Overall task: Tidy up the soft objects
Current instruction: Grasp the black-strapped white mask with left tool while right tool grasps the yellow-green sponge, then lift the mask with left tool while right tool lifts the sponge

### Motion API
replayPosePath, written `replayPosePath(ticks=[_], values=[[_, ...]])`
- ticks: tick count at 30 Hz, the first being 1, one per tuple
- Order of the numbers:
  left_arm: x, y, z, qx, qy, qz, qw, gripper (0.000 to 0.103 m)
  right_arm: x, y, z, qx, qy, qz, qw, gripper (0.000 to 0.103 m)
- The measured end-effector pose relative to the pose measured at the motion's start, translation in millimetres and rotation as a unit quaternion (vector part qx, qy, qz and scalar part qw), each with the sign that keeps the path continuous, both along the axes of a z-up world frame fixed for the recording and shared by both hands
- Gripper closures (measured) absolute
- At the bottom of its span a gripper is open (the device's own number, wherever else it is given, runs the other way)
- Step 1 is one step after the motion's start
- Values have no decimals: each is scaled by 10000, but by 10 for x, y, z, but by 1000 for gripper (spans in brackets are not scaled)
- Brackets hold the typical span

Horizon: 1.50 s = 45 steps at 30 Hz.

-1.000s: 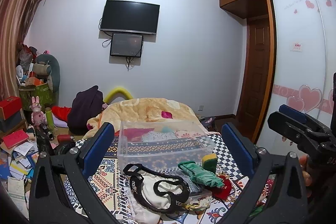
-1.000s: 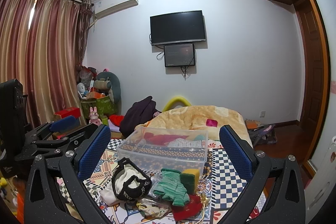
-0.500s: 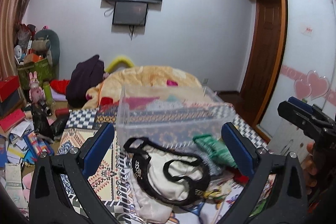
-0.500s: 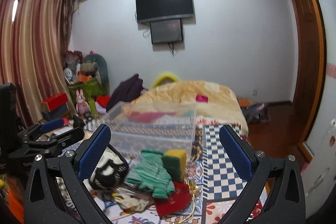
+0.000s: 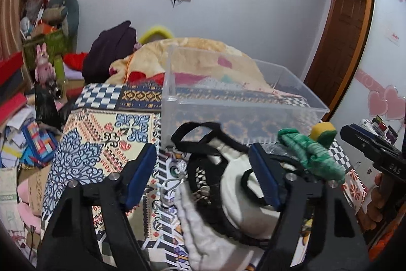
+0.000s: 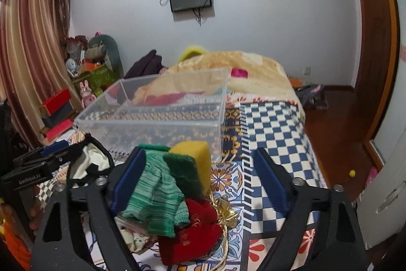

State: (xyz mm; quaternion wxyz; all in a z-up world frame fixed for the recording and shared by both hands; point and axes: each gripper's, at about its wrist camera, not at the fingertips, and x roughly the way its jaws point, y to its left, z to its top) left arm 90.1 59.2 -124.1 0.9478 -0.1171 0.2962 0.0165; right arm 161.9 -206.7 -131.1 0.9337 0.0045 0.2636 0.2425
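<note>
Since a second ago you have tipped both tools forward and down onto the heap of soft things, and their fingers have drawn in from the wide stance. Your left tool (image 5: 203, 177) now straddles the white-and-black cloth bag (image 5: 236, 197), spread, its right finger lying over the fabric and nothing pinched. Your right tool (image 6: 200, 182) is also spread, around the green knitted glove (image 6: 157, 197) and the yellow-green sponge (image 6: 192, 164); its left finger touches the glove.

The glove is striped and crumpled, draped partly over a red pouch (image 6: 192, 238) with gold cord. The sponge stands upright just behind it.

The heap lies on the patterned bed cover (image 5: 96, 144), right against the near wall of the clear bin (image 5: 243, 113). Bare cover lies to your left of the bag and, checkered, to your right of the sponge.
</note>
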Motion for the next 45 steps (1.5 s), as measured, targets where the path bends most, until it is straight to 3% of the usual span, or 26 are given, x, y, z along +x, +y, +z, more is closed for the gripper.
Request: replayPosePath(ticks=[2, 6, 10, 13, 16, 25, 29, 38, 45], values=[[30, 15, -70, -72, 97, -41, 9999, 35, 40, 21, -34, -32, 118, 15, 9999, 36], [117, -11, -194, -130, 331, -149, 9993, 49, 113, 81, -105, 4, 386, 149, 9991, 45], [115, -84, -213, -36, 377, -176, 9991, 64, 161, 140, -156, 0, 525, 254, 9983, 69], [106, -124, -205, 20, 333, -160, 9993, 77, 143, 147, -157, 22, 523, 294, 9982, 74], [64, -139, -167, -6, 257, -113, 9996, 83, 101, 140, -82, -34, 347, 288, 9990, 83], [-180, -232, 141, 187, -260, -181, 9993, 86, 8, 112, 76, 10, 14, 212, 9998, 86], [-237, -217, 332, 94, -479, -218, 9986, 87, -60, 85, 204, 61, -188, 154, 9997, 86], [-130, -232, 762, 342, -879, -360, 9949, 88, -127, 91, 471, 21, -626, 89, 9980, 86], [89, -82, 986, 320, -993, -263, 9942, 88, -12, 158, 597, -9, -795, 107, 9968, 86]])
